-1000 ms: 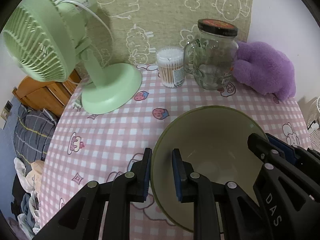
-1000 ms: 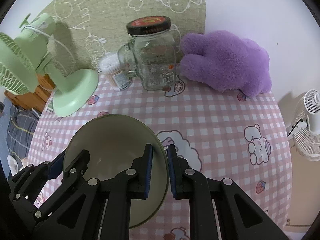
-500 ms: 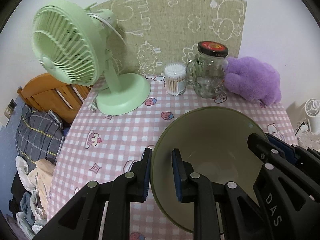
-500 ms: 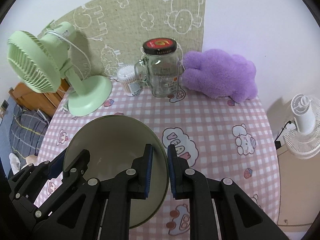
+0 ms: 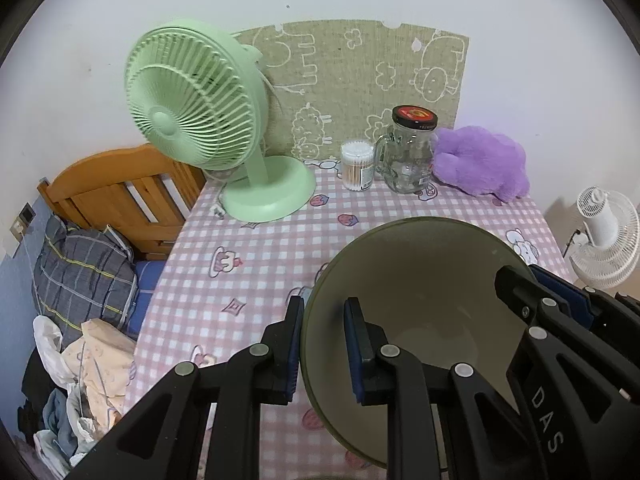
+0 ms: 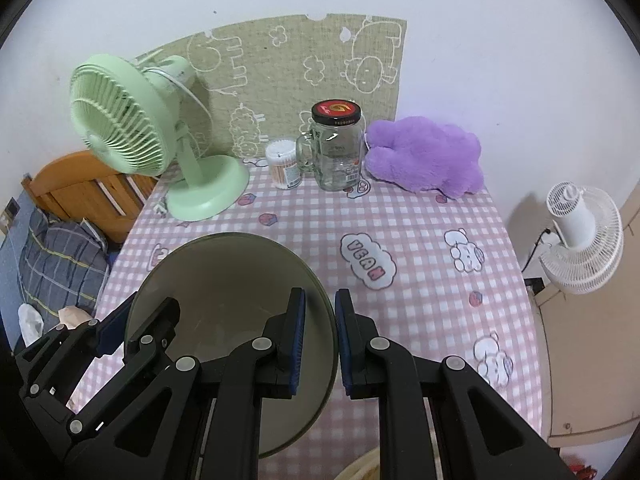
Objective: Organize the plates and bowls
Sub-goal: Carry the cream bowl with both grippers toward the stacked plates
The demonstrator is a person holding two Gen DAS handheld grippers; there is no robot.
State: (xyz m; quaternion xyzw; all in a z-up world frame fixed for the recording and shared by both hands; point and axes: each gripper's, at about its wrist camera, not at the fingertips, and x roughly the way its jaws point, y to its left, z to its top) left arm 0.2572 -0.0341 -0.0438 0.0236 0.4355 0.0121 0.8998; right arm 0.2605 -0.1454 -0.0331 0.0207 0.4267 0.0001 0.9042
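Note:
A large olive-green bowl with a pale inside hangs in the air above the pink checked table. My left gripper is shut on its left rim, one blue pad outside and one inside. On the opposite rim my right gripper is shut too, and it shows at the right edge of the left wrist view. In the right wrist view the bowl fills the lower left, with my left gripper on its far rim. No plates are in view.
At the table's back stand a green desk fan, a cotton-swab tub, a glass jar with a dark lid and a purple plush toy. Left of the table are a wooden bed frame and piled clothes. A white fan stands on the right.
Both grippers have risen and pulled back from the wall with the bowl held between them. The fan, jar and plush now look smaller and farther, and more of the table shows.

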